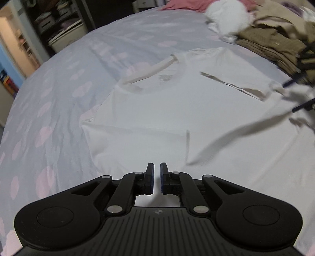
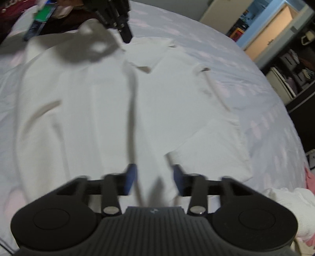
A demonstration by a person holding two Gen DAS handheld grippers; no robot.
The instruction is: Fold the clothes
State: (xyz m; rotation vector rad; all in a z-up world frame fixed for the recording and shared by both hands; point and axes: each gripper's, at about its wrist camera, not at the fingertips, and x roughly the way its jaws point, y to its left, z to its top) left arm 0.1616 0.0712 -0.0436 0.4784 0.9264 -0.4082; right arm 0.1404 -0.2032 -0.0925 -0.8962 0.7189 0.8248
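A white T-shirt point(image 1: 177, 110) lies spread on the lavender bed sheet point(image 1: 59, 88), collar toward the far side. My left gripper point(image 1: 156, 177) hovers over its near part. Its blue pads are almost together with only a thin slit between them, and nothing is in it. In the right wrist view the same T-shirt point(image 2: 78, 110) fills the frame, and a raised ridge of its cloth runs between the spread fingers of my right gripper point(image 2: 154, 177), which is open and blurred. The left gripper point(image 2: 126, 37) shows at the top of that view, and the right gripper point(image 1: 295, 94) shows at the left view's right edge.
At the far right lies a pile of brown and olive clothes point(image 1: 275, 43), with a white garment point(image 1: 226, 15) and a pink one point(image 1: 187, 5) beside it. Storage shelves point(image 1: 59, 25) and a lit doorway point(image 2: 271, 29) stand beyond the bed. More white and pink clothes point(image 2: 291, 206) lie close by.
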